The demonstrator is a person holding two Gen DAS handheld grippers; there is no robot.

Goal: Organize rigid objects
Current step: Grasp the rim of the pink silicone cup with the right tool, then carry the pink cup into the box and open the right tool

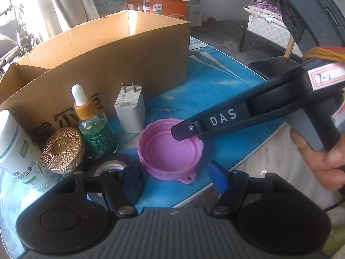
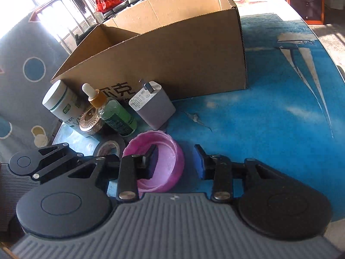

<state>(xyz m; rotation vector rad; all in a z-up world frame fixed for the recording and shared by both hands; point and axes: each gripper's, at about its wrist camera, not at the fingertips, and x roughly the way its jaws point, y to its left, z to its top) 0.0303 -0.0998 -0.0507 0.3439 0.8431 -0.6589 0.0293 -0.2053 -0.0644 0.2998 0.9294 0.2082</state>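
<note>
A pink plastic lid (image 1: pixel 170 153) (image 2: pixel 168 157) lies open side up on the blue table (image 1: pixel 215 90) (image 2: pixel 258 118). My right gripper (image 2: pixel 175 163) is open, one finger inside the lid and the other outside, with the rim between them and untouched. In the left wrist view it reaches in from the right, its tip (image 1: pixel 183 130) over the lid. My left gripper (image 1: pixel 174 178) is open just in front of the lid, one finger over a black tape roll (image 1: pixel 112 164) (image 2: pixel 110 146). An open cardboard box (image 1: pixel 107 49) (image 2: pixel 172 54) stands behind.
Along the box front stand a white charger (image 1: pixel 129 110) (image 2: pixel 153 108), a green dropper bottle (image 1: pixel 94 127) (image 2: pixel 116 114), a gold jar (image 1: pixel 62 151) (image 2: pixel 90 118) and a white bottle (image 1: pixel 17 151) (image 2: pixel 62 105). A hand (image 1: pixel 319 164) holds the right gripper. Orange boxes (image 1: pixel 163 6) sit beyond.
</note>
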